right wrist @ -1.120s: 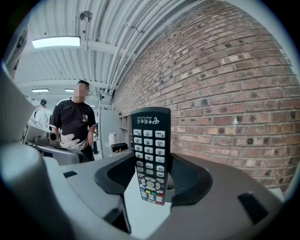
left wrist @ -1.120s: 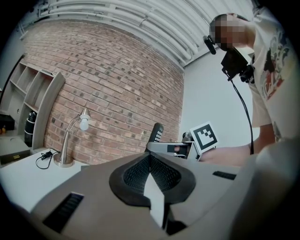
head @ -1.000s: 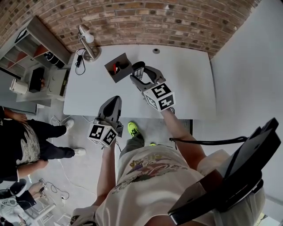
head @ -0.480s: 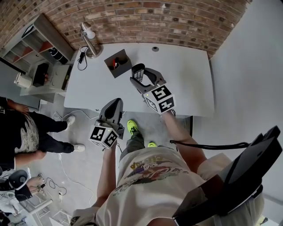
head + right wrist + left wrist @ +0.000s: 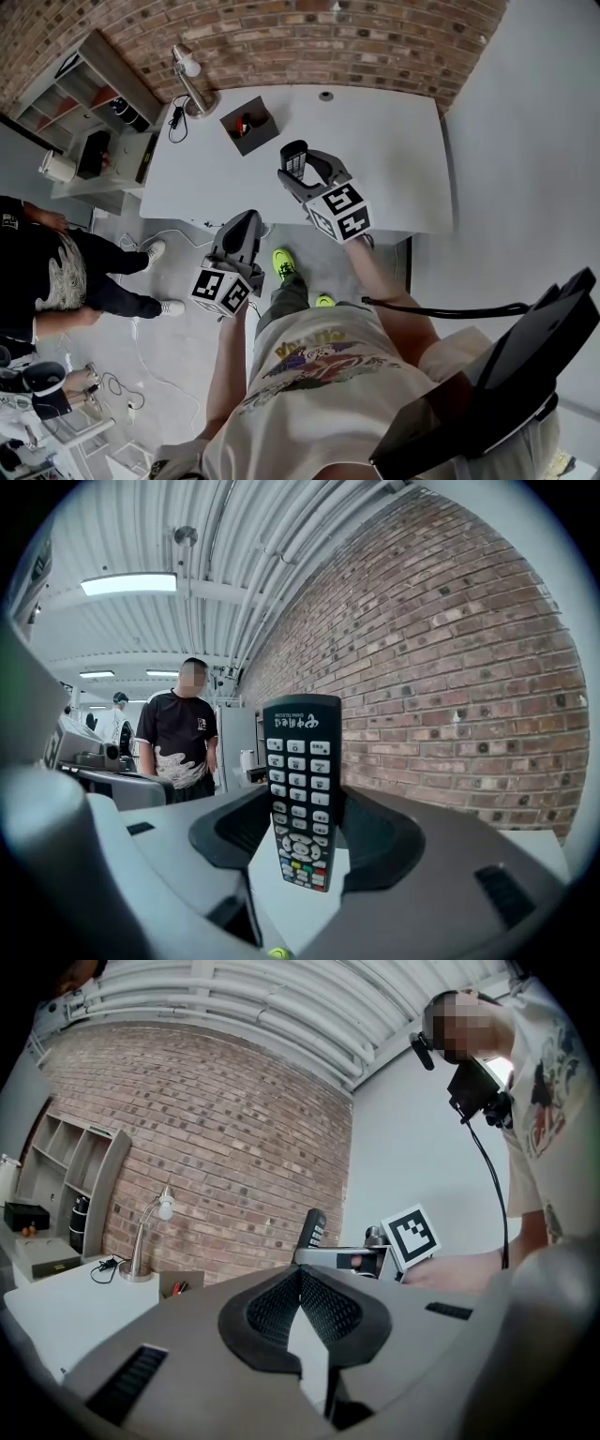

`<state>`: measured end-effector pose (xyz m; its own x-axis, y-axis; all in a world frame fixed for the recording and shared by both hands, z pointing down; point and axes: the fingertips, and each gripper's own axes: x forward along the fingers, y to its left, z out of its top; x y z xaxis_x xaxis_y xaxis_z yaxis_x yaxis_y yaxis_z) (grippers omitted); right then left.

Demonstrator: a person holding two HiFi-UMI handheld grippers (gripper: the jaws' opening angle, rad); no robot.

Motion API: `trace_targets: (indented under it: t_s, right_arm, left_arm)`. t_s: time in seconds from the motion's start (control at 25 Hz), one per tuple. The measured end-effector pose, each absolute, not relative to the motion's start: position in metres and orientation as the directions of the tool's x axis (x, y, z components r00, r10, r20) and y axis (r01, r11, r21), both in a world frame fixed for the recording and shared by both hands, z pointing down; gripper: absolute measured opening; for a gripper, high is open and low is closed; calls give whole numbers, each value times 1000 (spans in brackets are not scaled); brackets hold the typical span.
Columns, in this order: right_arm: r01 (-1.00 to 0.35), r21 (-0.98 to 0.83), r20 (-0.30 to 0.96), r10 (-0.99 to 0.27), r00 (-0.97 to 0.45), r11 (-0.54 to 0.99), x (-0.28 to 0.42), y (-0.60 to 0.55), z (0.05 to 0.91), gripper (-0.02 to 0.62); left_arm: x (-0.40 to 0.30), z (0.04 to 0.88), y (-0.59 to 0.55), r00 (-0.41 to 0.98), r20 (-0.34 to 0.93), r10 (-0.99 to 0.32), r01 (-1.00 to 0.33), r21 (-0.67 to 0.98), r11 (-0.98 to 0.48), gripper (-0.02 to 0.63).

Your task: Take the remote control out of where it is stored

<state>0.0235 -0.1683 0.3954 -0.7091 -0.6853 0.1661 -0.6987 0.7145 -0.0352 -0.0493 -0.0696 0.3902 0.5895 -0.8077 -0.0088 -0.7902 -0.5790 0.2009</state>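
My right gripper [image 5: 296,171] is shut on the black remote control [image 5: 293,157] and holds it upright above the white table [image 5: 394,159]. In the right gripper view the remote [image 5: 300,789] stands between the two pads, buttons facing the camera, with my right gripper [image 5: 300,808] clamped on its lower half. The dark open box [image 5: 248,125] that holds pens stands to the remote's far left, apart from it. My left gripper [image 5: 246,223] hangs off the table's front edge, shut and empty. In the left gripper view, my left gripper [image 5: 300,1281] points at the remote [image 5: 313,1229].
A desk lamp [image 5: 191,81] with a cable stands at the table's back left corner. Grey shelves [image 5: 80,103] stand left of the table. A person in black [image 5: 42,281] stands on the floor at the left. A brick wall [image 5: 309,42] runs behind the table.
The right gripper has carried the remote a little further from the dark box, toward the table's front. The left gripper has hardly moved.
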Motion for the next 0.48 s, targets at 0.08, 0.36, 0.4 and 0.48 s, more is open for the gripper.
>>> trace_targets:
  t_s: [0.08,0.36,0.4,0.48]
  right_arm:
    - [-696,-43,164,-682,-713,717,26,-160,396,233]
    - [-674,-54,183,-657,-732,736,33,-135,398,233]
    - [-674,-54,183,-656,-732,737,34,-132,398,233]
    - [-678,-54,182,-660,-729,733,37,-128,397,233]
  left_arm:
    - [-49,390,-60,586,-7,-810,-793,202,-576,3]
    - [-50,389,-33,567,5,-824,-807,202,-554,3]
    - [-51,388,-29,562,6,-827,-810,203,-550,3]
    - [-54,387,-22,554,8,-833,-816,203,-541,3]
